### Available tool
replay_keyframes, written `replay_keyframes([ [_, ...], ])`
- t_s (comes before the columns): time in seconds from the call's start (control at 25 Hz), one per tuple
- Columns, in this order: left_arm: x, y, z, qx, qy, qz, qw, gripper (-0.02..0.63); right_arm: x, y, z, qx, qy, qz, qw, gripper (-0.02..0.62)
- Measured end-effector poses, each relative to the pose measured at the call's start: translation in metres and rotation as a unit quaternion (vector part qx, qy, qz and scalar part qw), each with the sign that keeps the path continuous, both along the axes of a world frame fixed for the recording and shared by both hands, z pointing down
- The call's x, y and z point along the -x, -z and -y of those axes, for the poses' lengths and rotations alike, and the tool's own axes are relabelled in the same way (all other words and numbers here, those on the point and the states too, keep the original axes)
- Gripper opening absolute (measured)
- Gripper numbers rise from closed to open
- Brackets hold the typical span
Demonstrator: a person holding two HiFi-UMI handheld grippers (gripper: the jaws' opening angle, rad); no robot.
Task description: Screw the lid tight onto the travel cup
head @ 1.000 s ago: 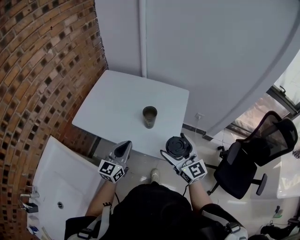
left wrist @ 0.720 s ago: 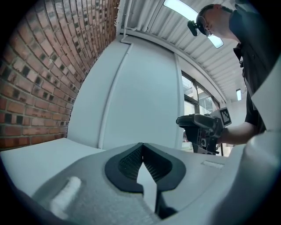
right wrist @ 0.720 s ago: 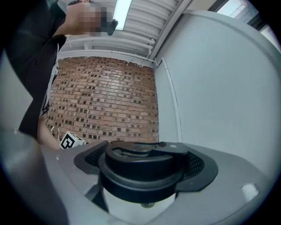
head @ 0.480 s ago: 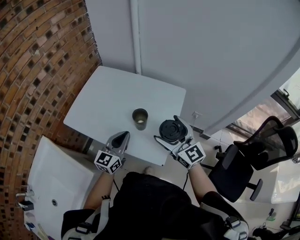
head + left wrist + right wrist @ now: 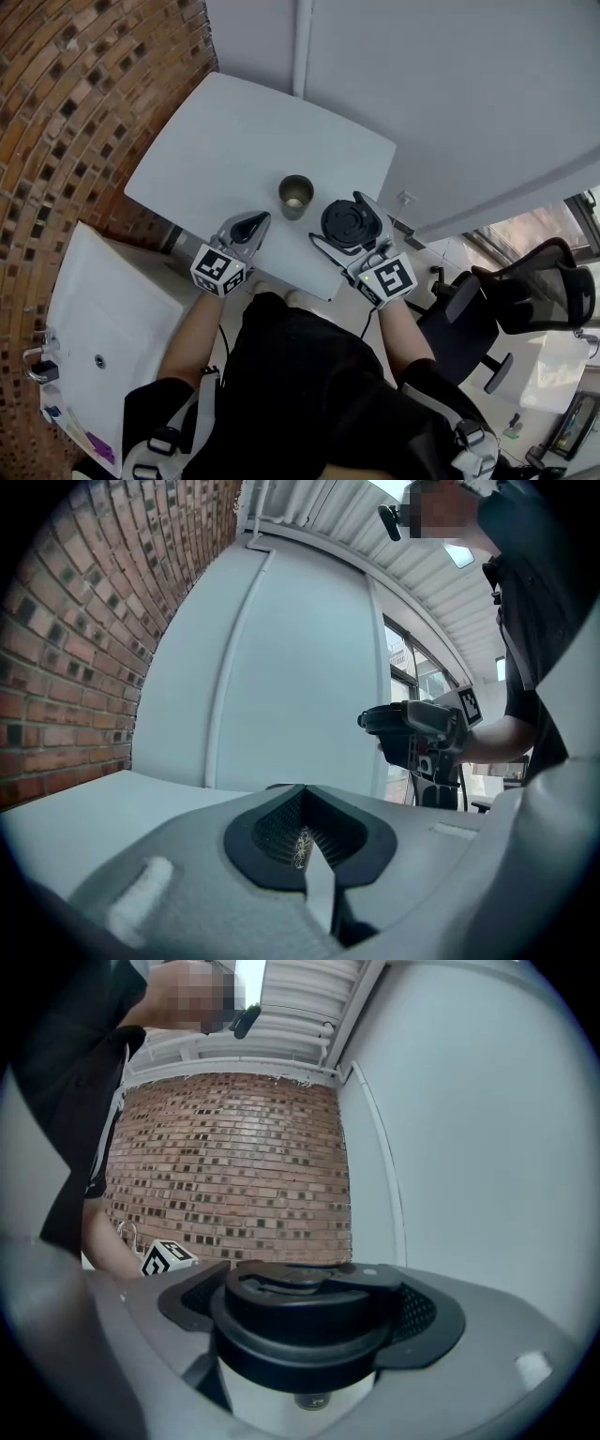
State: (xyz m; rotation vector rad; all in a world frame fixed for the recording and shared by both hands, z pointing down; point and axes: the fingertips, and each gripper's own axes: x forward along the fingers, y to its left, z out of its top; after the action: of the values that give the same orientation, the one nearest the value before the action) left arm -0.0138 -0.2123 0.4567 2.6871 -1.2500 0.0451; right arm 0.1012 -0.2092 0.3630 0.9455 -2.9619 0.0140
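Note:
The travel cup (image 5: pixel 296 195), a dark open metal tumbler, stands upright near the front edge of the white table (image 5: pixel 225 141). My right gripper (image 5: pixel 349 225) is shut on the round black lid (image 5: pixel 348 222), held flat just right of the cup and a little apart from it; the lid (image 5: pixel 305 1321) fills the right gripper view between the pads. My left gripper (image 5: pixel 251 225) is shut with nothing in it, its tips over the table's front edge just left of the cup. In the left gripper view the shut jaws hide the cup, and the lid (image 5: pixel 389 720) shows at right.
A brick wall (image 5: pixel 84 75) runs along the table's left side and a pale wall (image 5: pixel 469 94) stands behind it. A white sink unit (image 5: pixel 103 319) sits at lower left. A black office chair (image 5: pixel 525 300) stands at the right.
Both grippers have moved forward over the table's front edge toward the cup. The lid has come closer to the cup's right side, and the left gripper nearer its left.

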Motion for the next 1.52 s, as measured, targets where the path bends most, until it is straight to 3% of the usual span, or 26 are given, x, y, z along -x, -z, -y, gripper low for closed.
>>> replay_keyframes([
  [0.16, -0.004, -0.021, 0.001, 0.033, -0.025, -0.003, 0.9991, 0.005, 0.01, -0.01, 0.008, 0.012, 0.003, -0.008, 1.0, 0.492],
  [0.24, -0.009, -0.035, 0.003, 0.055, -0.042, 0.004, 0.9976, 0.058, 0.014, -0.013, 0.014, 0.017, 0.003, -0.01, 1.0, 0.492],
  [0.36, -0.01, -0.053, 0.011, 0.064, -0.047, 0.022, 0.9966, 0.083, 0.019, -0.02, 0.029, 0.018, -0.001, -0.012, 1.0, 0.492],
  [0.44, -0.011, -0.062, 0.018, 0.058, -0.047, 0.032, 0.9967, 0.18, 0.017, -0.025, 0.039, 0.018, -0.009, -0.009, 1.0, 0.492],
  [0.52, -0.013, -0.073, 0.025, 0.054, -0.051, 0.035, 0.9966, 0.335, 0.021, -0.028, 0.043, 0.028, -0.012, -0.004, 1.0, 0.492],
  [0.6, -0.021, -0.089, 0.033, 0.057, -0.063, 0.04, 0.9956, 0.385, 0.023, -0.032, 0.047, 0.031, -0.007, -0.001, 0.999, 0.492],
  [0.8, -0.044, -0.129, 0.046, 0.055, -0.111, 0.097, 0.9876, 0.388, 0.018, -0.055, 0.052, 0.041, -0.016, -0.022, 0.999, 0.492],
  [1.12, -0.051, -0.158, 0.051, 0.06, -0.167, 0.12, 0.9769, 0.385, 0.024, -0.06, 0.045, 0.046, -0.01, -0.023, 0.999, 0.492],
  [1.28, -0.057, -0.156, 0.062, 0.061, -0.174, 0.096, 0.9781, 0.385, 0.021, -0.064, 0.049, 0.042, -0.01, -0.025, 0.999, 0.492],
  [1.52, -0.07, -0.155, 0.064, 0.059, -0.206, 0.091, 0.9725, 0.385, 0.025, -0.068, 0.051, 0.059, -0.007, -0.02, 0.998, 0.492],
])
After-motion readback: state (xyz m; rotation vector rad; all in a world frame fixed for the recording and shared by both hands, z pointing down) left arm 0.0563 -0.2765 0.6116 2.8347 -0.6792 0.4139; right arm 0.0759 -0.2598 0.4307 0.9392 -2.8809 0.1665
